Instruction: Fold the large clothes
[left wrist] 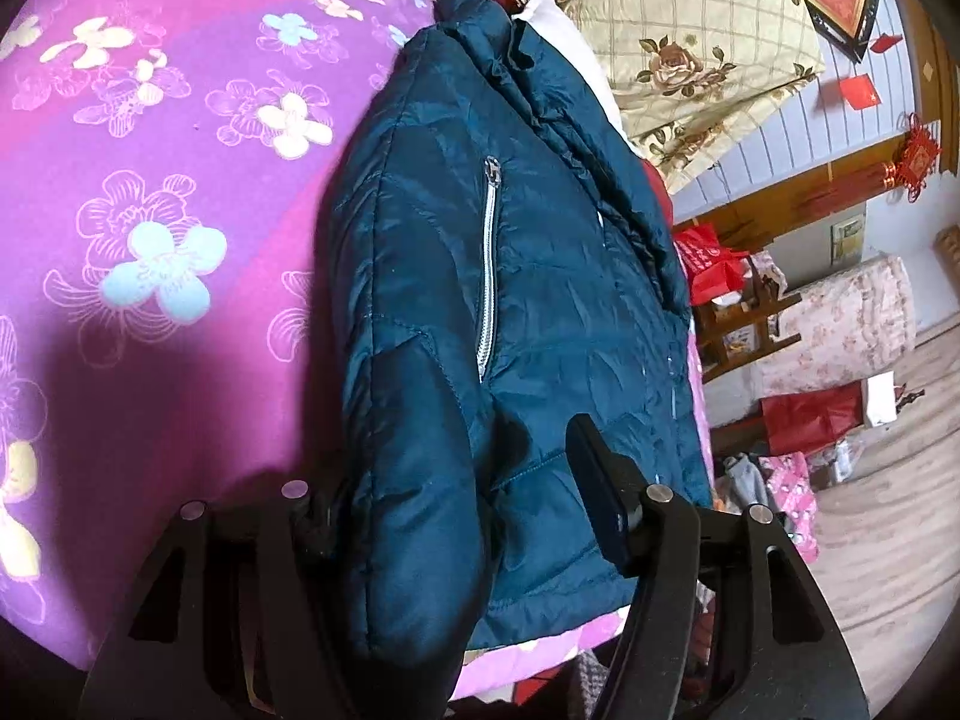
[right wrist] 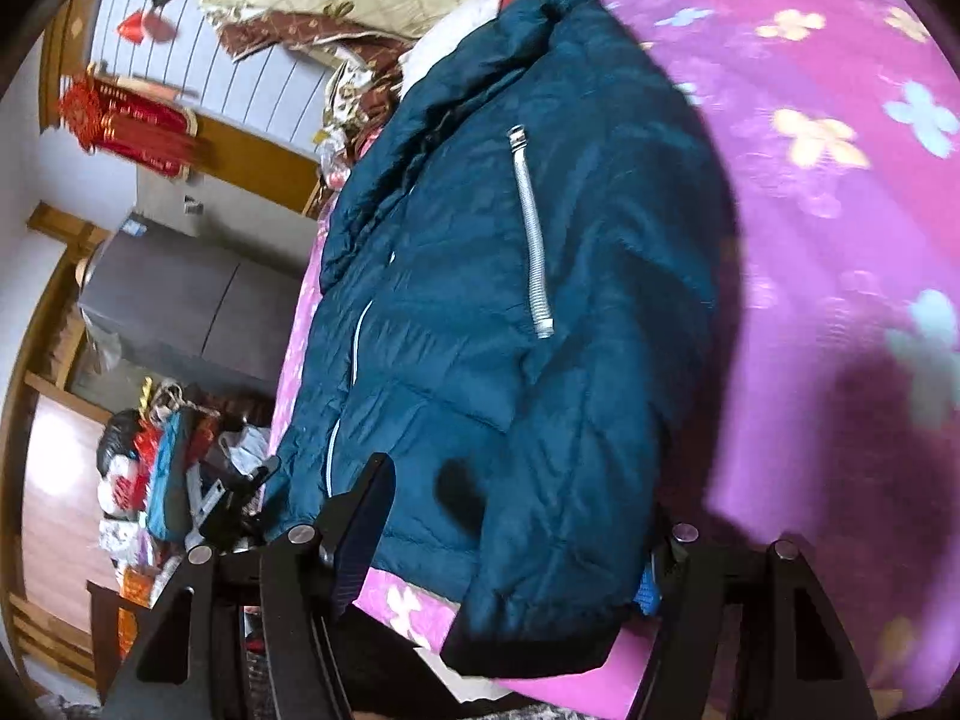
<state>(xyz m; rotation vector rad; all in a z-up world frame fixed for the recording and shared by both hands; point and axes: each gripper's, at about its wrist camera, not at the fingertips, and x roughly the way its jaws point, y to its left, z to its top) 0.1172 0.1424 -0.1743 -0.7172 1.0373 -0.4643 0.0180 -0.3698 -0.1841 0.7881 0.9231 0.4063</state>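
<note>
A dark teal padded jacket [left wrist: 480,276] with silver pocket zippers lies along the edge of a bed with a purple flowered cover [left wrist: 150,180]. Its sleeves are folded in over the body. My left gripper [left wrist: 456,498] is open, its fingers straddling the folded sleeve and hem at the jacket's bottom end. In the right wrist view the jacket [right wrist: 510,300] fills the middle. My right gripper [right wrist: 516,516] is open, with the sleeve cuff and hem lying between its wide-spread fingers. I cannot tell whether the pads touch the cloth.
Folded quilts and pillows [left wrist: 690,48] are piled at the head of the bed. Beyond the bed edge are red bags [left wrist: 810,420], a covered chest [left wrist: 852,312], a grey cabinet [right wrist: 192,300] and floor clutter [right wrist: 156,480]. The bed cover [right wrist: 840,240] stretches wide beside the jacket.
</note>
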